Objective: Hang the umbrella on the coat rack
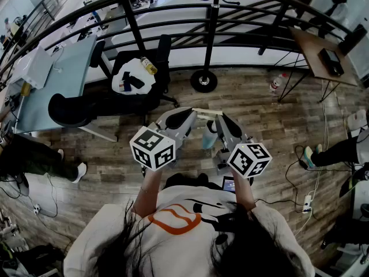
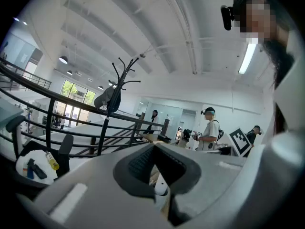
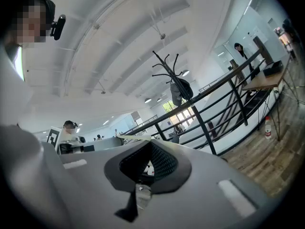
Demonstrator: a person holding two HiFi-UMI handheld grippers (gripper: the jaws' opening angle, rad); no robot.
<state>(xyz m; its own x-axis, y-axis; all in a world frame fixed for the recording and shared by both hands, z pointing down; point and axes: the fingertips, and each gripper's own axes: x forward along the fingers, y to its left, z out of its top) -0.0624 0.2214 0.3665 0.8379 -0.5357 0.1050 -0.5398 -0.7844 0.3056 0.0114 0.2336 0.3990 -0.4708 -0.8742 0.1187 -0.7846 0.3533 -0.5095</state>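
Clamped jaws on both tools: the left gripper (image 1: 185, 115) and the right gripper (image 1: 222, 120) each pinch a pale slim item, judged to be the umbrella (image 1: 204, 111), held between their tips in front of the person. Step in hand, by judgement: carry toward the coat rack (image 1: 213, 27), which stands ahead by the railing (image 1: 132, 27), well apart from the grippers. A dark bag (image 3: 180, 92) occupies one hook. The next move calls for raising the load to hook height and presenting a loop or handle to a free prong. The umbrella's long axis runs crosswise, left to right, roughly level; the handle end cannot be told. A dark strap (image 3: 129, 208) dangles under the right jaws.
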